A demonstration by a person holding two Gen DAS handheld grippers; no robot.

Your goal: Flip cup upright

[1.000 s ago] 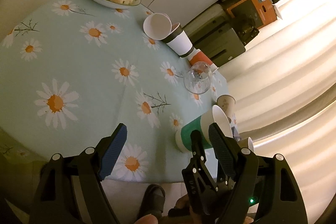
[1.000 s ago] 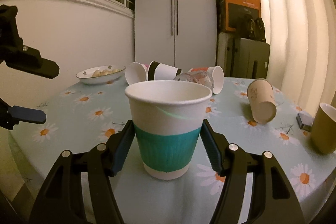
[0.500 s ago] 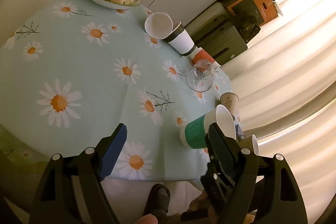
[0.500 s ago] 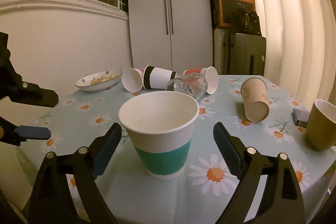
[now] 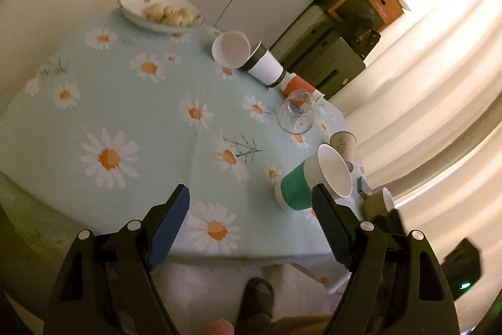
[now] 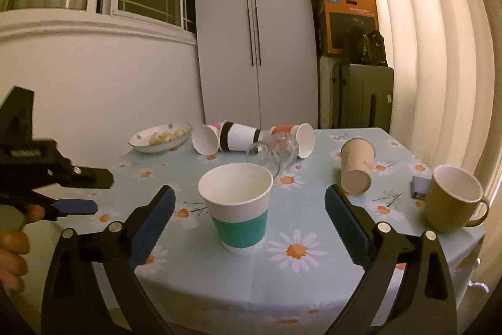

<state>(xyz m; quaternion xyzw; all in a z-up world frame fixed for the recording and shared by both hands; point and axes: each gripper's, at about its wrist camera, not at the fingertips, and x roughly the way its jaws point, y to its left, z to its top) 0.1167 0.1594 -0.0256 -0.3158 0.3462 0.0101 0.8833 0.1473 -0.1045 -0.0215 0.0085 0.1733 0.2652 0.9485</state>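
Teal-banded paper cup (image 6: 237,204) stands mouth-up near the desk (image 6: 313,281) front edge, axis vertical, dead ahead between the right gripper (image 6: 251,222) fingers — spread wide, touching nothing — while the left gripper (image 5: 251,225), also agape and empty, hangs farther off, leftward.

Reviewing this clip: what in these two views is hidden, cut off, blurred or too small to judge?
- Pink cup, right wrist view: mostly hidden behind the white cup.
- Small dark object, right wrist view: partly hidden by the mug; unidentifiable.
- Bowl contents, left wrist view: motion-blurred.
- Mug, left wrist view: mostly hidden behind the left gripper.
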